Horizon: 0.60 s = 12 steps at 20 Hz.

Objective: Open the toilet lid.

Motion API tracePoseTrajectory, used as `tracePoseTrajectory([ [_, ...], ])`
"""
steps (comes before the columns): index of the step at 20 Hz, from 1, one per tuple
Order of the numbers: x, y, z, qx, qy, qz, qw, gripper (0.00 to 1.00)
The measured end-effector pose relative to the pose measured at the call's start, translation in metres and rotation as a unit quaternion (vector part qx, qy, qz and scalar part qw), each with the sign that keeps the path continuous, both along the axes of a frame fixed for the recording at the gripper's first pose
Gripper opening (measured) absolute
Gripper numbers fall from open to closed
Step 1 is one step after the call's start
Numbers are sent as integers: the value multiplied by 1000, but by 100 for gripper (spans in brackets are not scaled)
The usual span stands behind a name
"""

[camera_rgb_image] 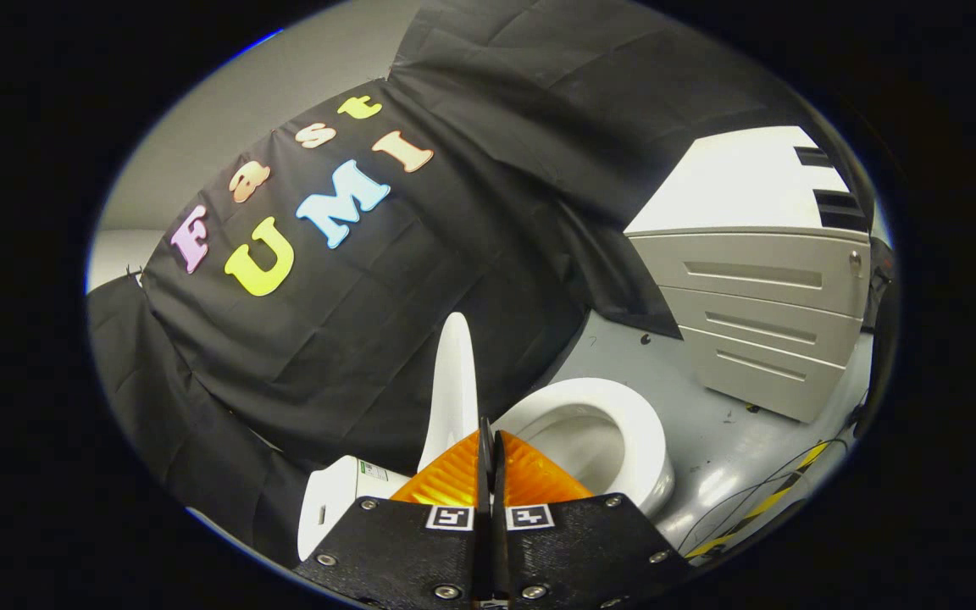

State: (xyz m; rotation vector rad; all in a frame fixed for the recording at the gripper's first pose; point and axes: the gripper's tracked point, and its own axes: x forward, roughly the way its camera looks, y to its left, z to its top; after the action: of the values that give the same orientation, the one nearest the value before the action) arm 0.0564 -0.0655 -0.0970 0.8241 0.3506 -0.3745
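Toilet lid (452,385) stands raised, nearly upright, edge-on just beyond the fingertips, above the tank (344,500); bowl (623,424) sits open beside it on the grey floor (708,381). My gripper (488,449) has its fingers pressed together with no gap and nothing between them. I judge the lift essentially done; to finish well I would nudge the lid gently back until it rests against the tank, avoiding a slam. Count: one lid, one bowl, one tank, one drawer cabinet (759,313) by the far wall.
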Motion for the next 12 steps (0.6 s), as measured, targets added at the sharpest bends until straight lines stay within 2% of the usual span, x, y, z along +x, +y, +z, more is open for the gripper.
tracePoseTrajectory([
  [12, 4, 20, 25, -45, 14, 20, 999, 0],
])
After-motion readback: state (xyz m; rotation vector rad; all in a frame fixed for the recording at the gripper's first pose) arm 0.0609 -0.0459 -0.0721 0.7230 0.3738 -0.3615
